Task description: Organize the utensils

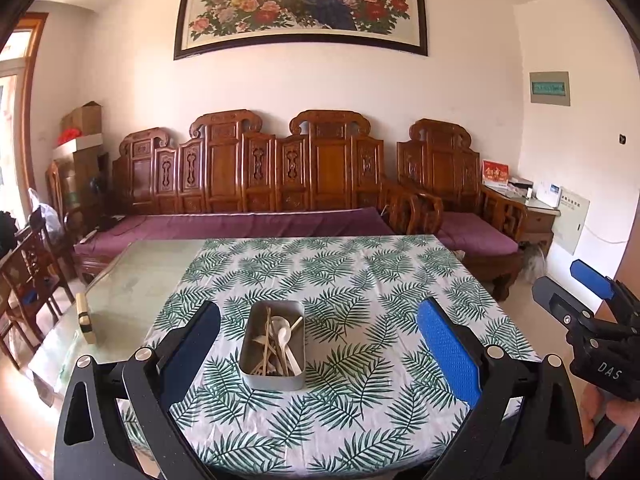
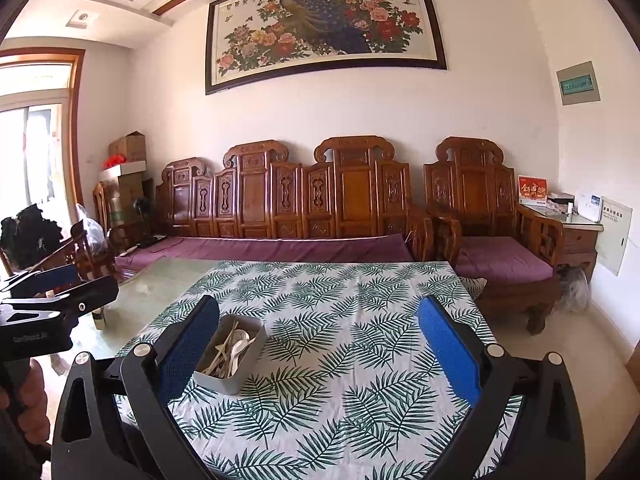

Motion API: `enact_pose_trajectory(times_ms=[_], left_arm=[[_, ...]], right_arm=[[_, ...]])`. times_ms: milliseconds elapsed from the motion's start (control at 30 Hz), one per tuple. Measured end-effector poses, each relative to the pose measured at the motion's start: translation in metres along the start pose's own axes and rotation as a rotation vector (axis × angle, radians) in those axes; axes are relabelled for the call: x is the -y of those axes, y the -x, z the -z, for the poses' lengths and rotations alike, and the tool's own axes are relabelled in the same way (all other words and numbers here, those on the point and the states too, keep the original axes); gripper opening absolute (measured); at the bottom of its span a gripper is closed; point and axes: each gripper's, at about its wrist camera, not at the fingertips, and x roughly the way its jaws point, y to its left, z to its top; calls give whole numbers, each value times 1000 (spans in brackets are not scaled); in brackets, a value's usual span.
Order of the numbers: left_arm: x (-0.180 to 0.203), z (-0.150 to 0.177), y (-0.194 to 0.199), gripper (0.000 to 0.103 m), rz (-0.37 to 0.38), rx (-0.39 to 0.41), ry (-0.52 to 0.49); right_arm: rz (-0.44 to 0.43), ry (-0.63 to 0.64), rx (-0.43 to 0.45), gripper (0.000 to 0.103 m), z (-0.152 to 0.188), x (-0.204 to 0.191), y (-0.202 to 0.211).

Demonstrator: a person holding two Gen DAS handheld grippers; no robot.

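A grey metal box (image 1: 273, 376) stands on the leaf-print tablecloth (image 1: 360, 280) and holds several pale utensils (image 1: 280, 344): white spoons and wooden sticks and forks. My left gripper (image 1: 318, 320) is open and empty, held above the table's near edge with the box straight ahead between its fingers. My right gripper (image 2: 318, 320) is open and empty too; in its view the box (image 2: 232, 360) sits ahead at the left, partly hidden behind the left finger. The right gripper also shows at the right edge of the left wrist view (image 1: 576, 288).
The cloth covers the right part of a glass-topped table (image 1: 132, 276). A small tan and black block (image 1: 85, 318) lies on the bare glass at left. A carved wooden sofa (image 1: 256, 184) with purple cushions stands behind the table. A wooden chair (image 1: 28, 268) stands at left.
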Motion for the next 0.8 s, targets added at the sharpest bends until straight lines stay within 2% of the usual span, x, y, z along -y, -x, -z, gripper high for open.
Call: enact_pose_trajectory(times_ms=[800], left_arm=[[1, -1, 3, 95, 5, 3, -2]], right_arm=[[3, -4, -5, 100, 0, -1, 0]])
